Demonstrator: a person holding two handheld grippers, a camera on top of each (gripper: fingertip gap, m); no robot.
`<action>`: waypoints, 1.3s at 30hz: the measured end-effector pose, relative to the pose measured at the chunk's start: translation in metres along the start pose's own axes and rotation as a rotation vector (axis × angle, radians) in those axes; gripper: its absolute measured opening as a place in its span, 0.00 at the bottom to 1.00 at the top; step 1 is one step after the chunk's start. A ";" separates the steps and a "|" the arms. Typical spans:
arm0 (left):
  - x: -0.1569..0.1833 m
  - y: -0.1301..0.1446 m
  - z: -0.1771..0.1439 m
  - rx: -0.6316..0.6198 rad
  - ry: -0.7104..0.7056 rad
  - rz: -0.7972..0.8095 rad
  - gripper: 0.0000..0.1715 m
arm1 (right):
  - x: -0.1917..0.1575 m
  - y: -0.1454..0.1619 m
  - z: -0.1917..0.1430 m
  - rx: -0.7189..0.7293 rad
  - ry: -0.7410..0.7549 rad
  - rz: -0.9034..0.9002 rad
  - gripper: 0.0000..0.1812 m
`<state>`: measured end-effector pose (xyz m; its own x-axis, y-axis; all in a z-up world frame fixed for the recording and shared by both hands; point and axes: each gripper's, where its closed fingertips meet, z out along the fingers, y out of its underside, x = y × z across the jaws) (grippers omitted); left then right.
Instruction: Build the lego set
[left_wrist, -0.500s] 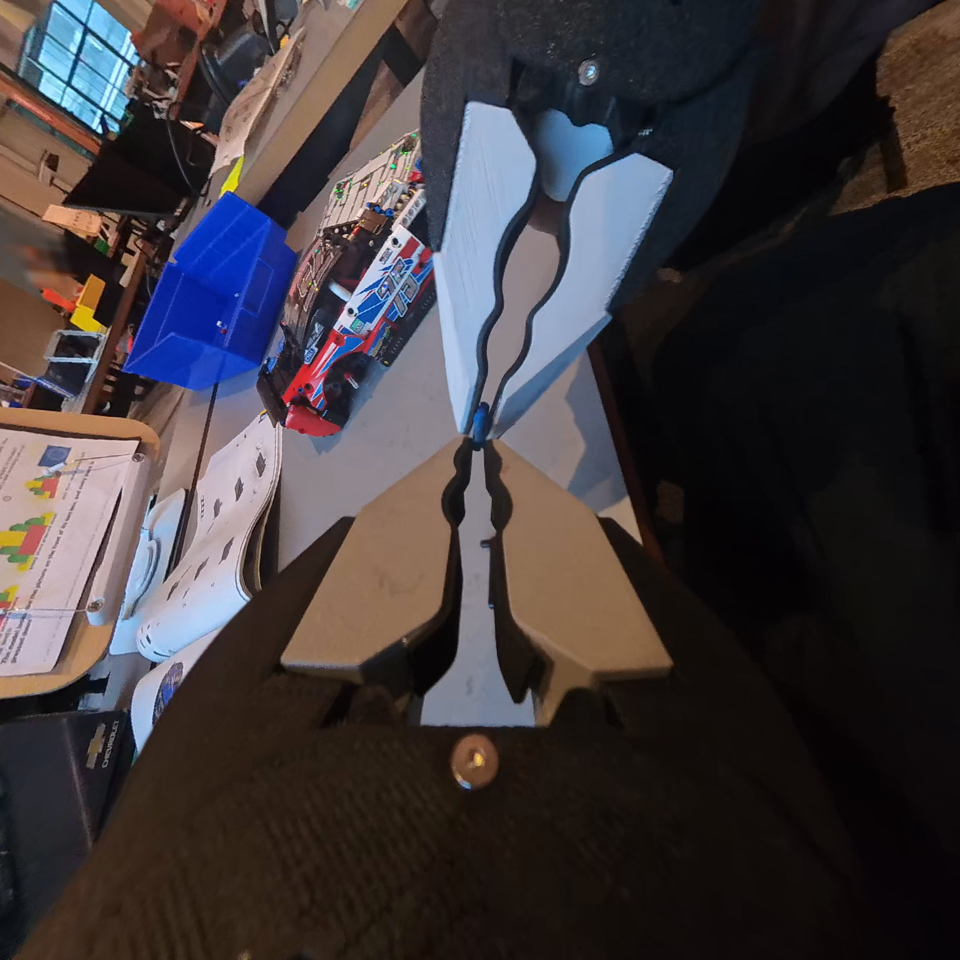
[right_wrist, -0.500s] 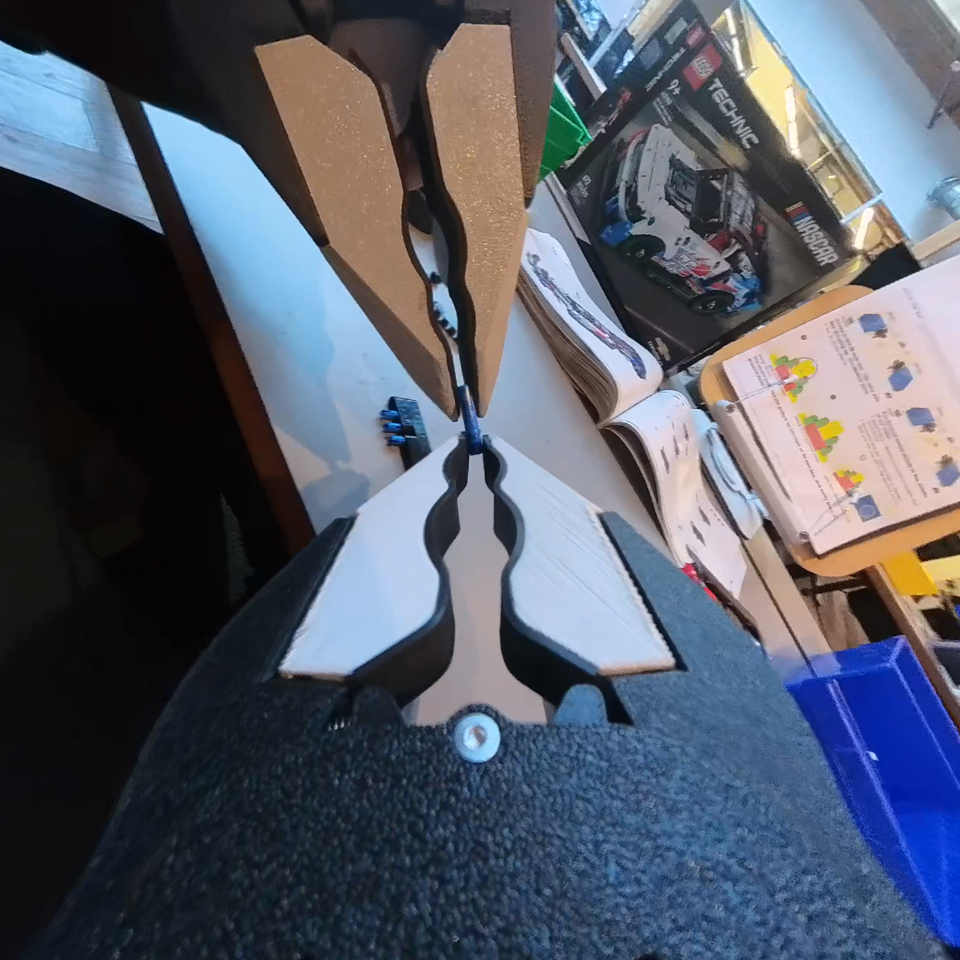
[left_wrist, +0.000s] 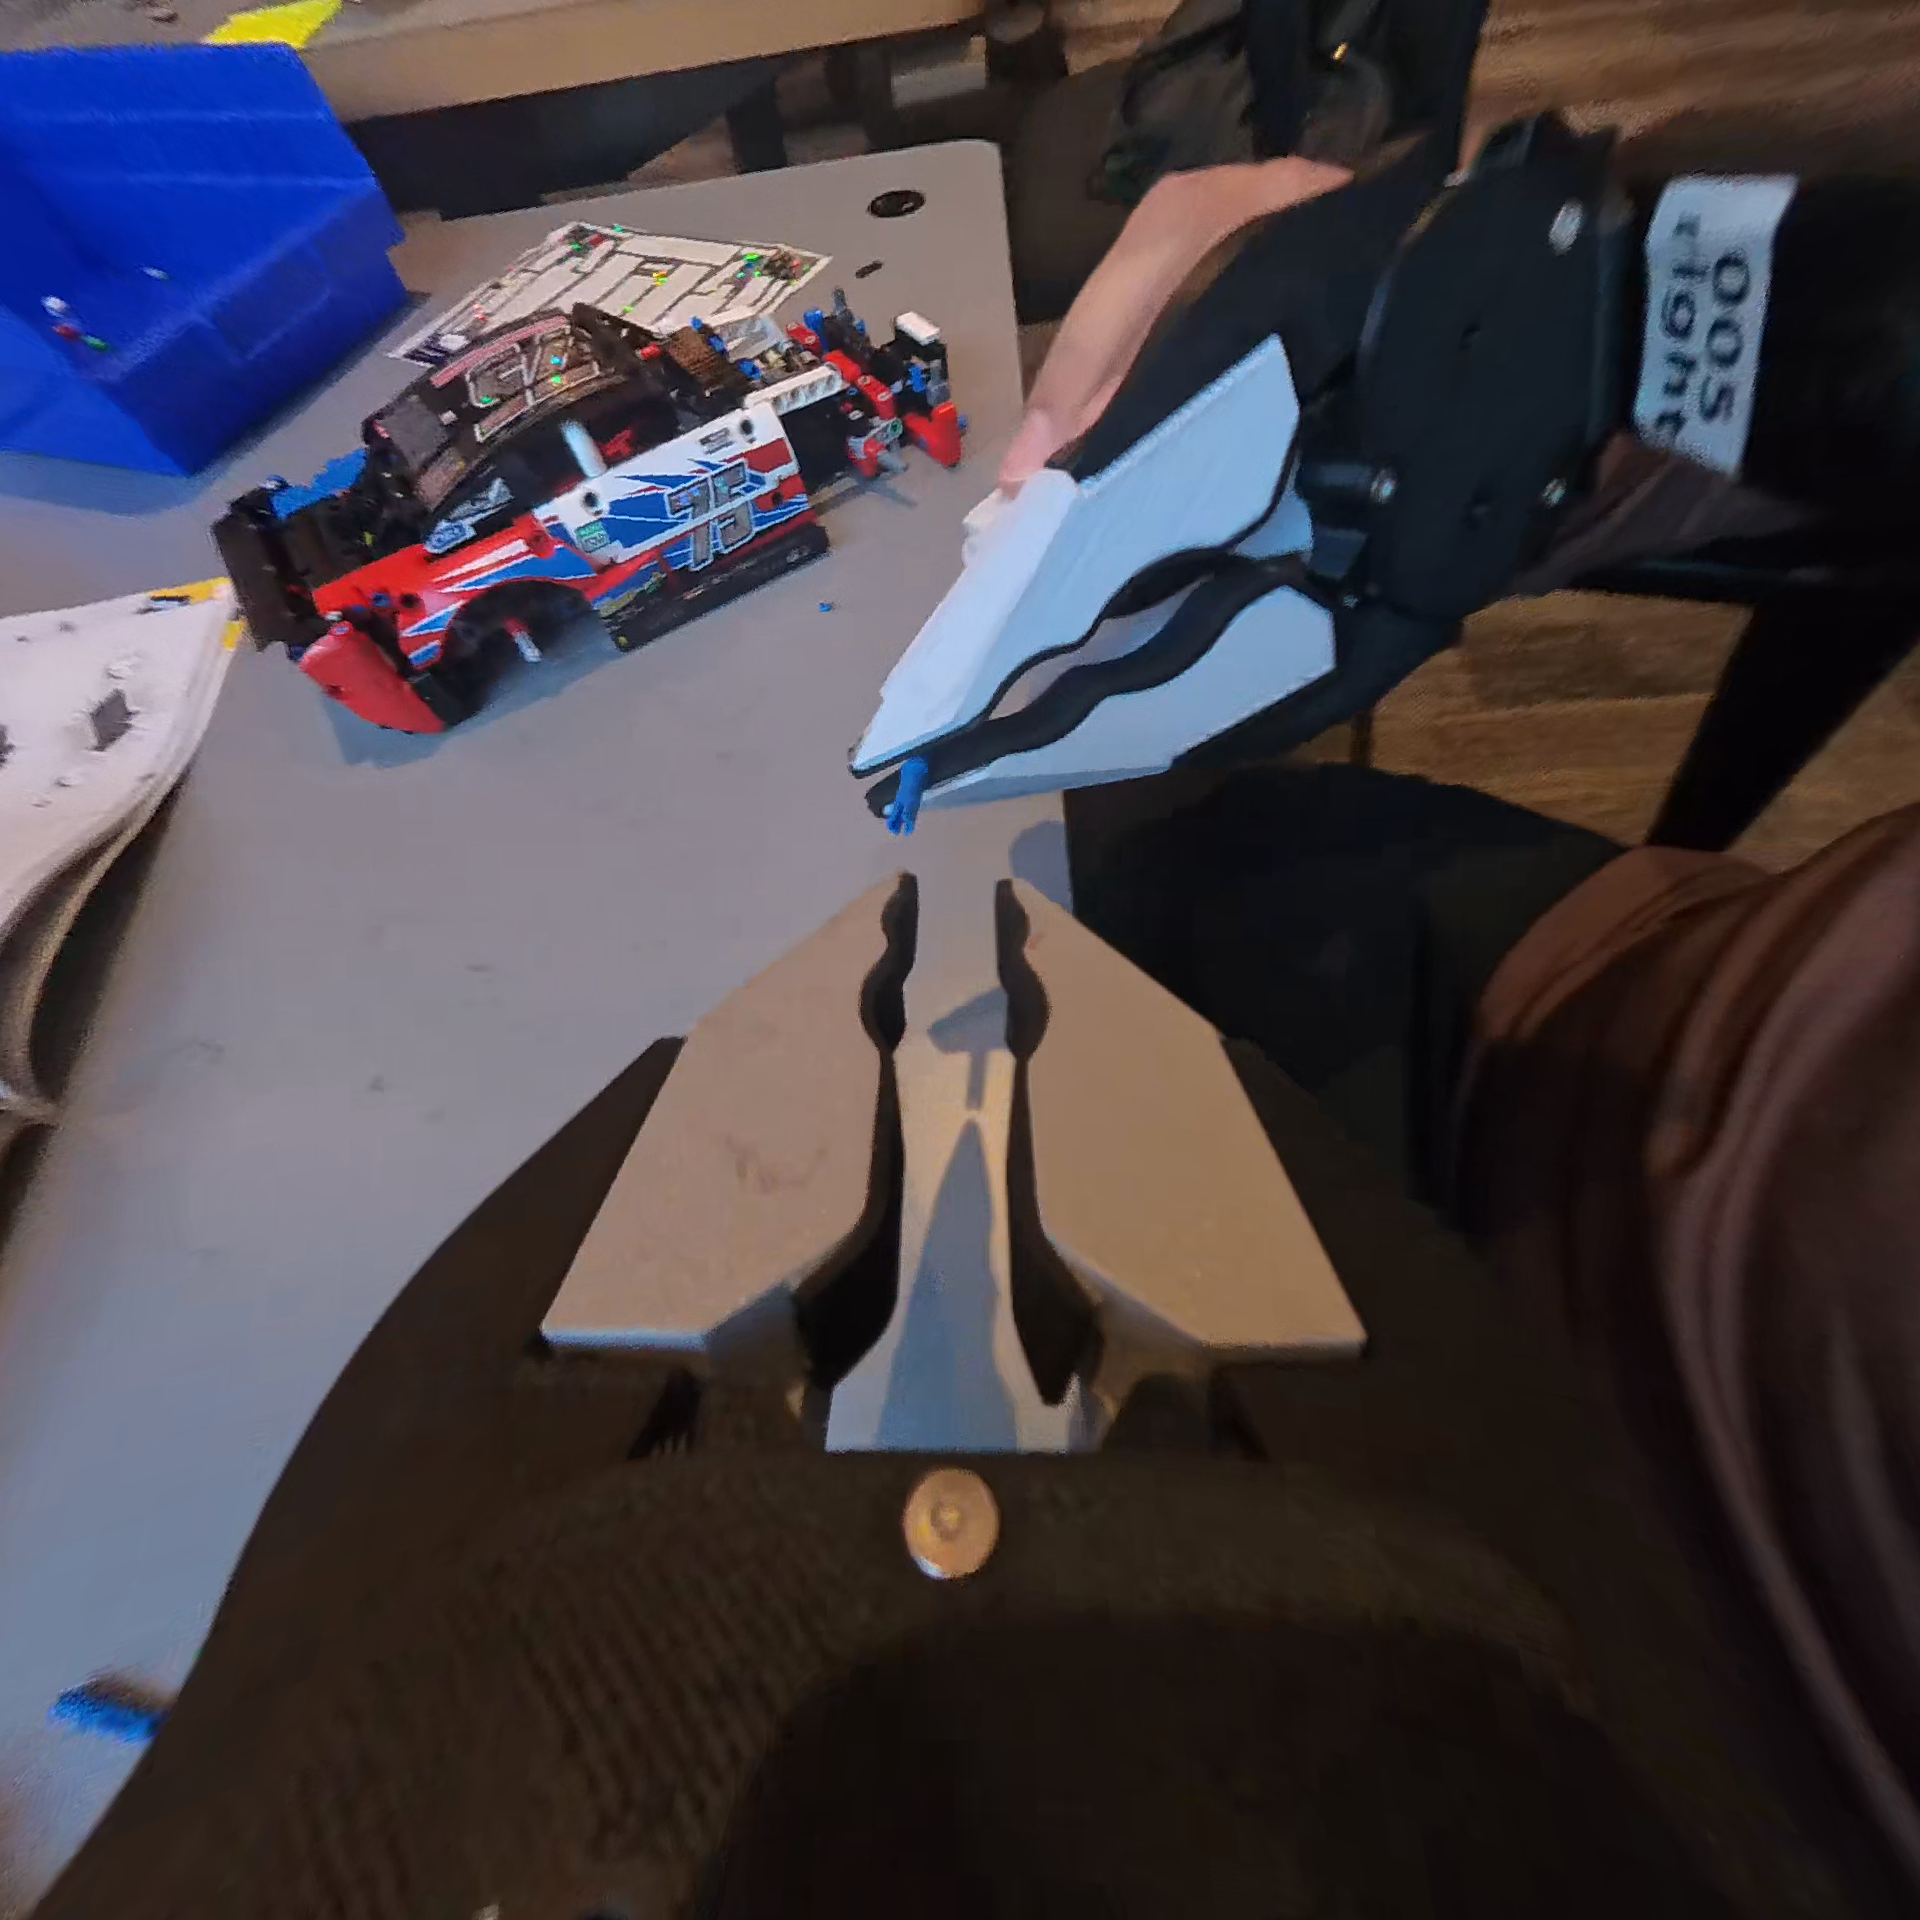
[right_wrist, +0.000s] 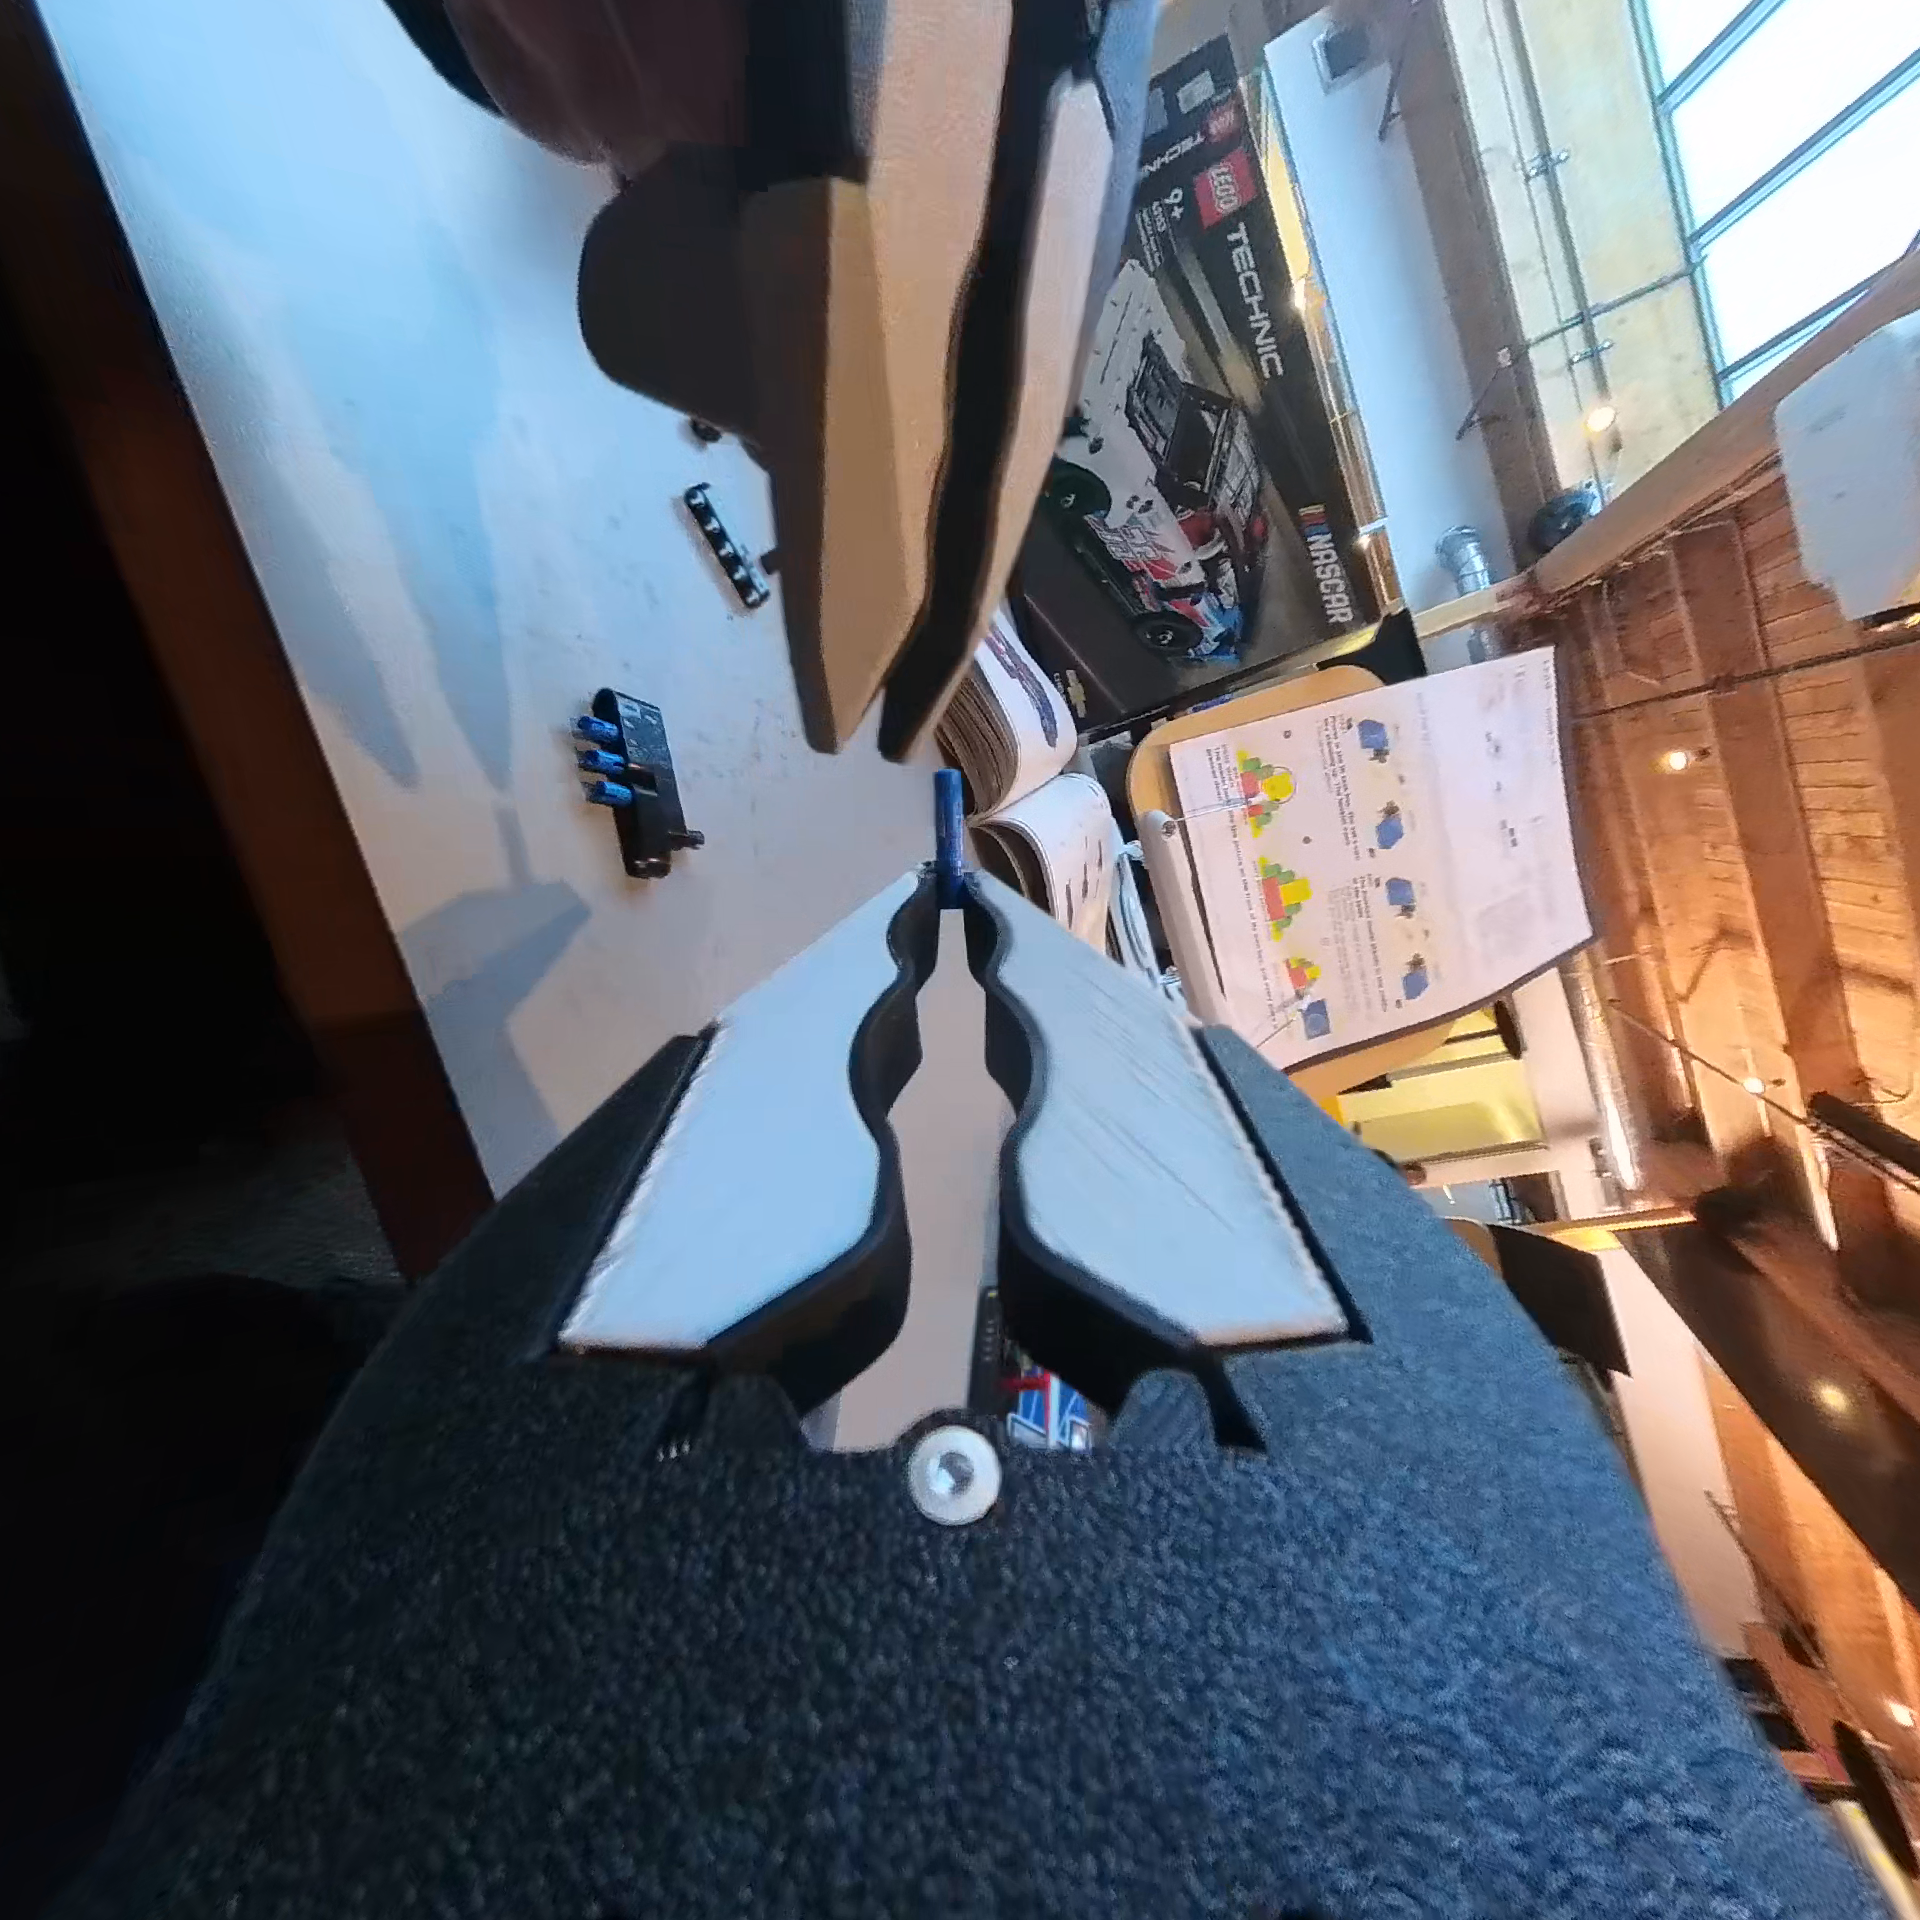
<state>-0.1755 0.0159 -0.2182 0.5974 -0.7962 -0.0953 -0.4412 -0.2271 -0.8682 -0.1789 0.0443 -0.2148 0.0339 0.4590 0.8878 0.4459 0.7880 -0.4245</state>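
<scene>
Two handheld grippers meet over the near edge of a grey table. The right gripper, white fingers w/ black wavy inner edges, pinches a small blue lego pin at its very tips; jaws nearly closed on it, pin sticking out past the tips. In the left wrist view the same right gripper comes in from the right, a person's hand around its black body, blue pin poking from the tips.

The left gripper, grey fingers, sits just short of that pin, not touching it. Its jaws stand apart by a narrow gap, nothing between them; table surface shows through the gap. From the right wrist view the left gripper looks tan, tips just beyond the pin, slightly blurred.

Ahead and to the left of the left gripper: a part-built lego race car, red, white, blue and black, lying on the table, front end w/ exposed red and black parts. Behind it a sticker sheet. Farther left, a blue bin. At far left edge, an open instruction booklet.

Left of the right gripper's tips: a black lego beam w/ three blue pins on the table, and beyond it a thinner black beam. Right of the tips: the booklet, the lego set box standing behind it, and a printed sheet w/ coloured brick pictures on a round wooden board.
</scene>
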 end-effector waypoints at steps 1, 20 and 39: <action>-0.001 -0.001 0.000 0.010 0.004 -0.021 0.08 | -0.001 -0.001 0.000 0.000 0.000 -0.014 0.02; -0.004 -0.008 0.001 0.061 -0.049 0.000 0.04 | -0.003 -0.005 0.000 -0.008 0.015 -0.078 0.02; -0.003 -0.009 -0.002 0.055 -0.129 0.114 0.01 | -0.002 -0.008 -0.002 -0.036 0.042 -0.110 0.02</action>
<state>-0.1749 0.0189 -0.2095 0.6283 -0.7357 -0.2528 -0.4753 -0.1057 -0.8735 -0.1805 0.0366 -0.2126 0.0203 0.3523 0.9357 0.4805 0.8173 -0.3181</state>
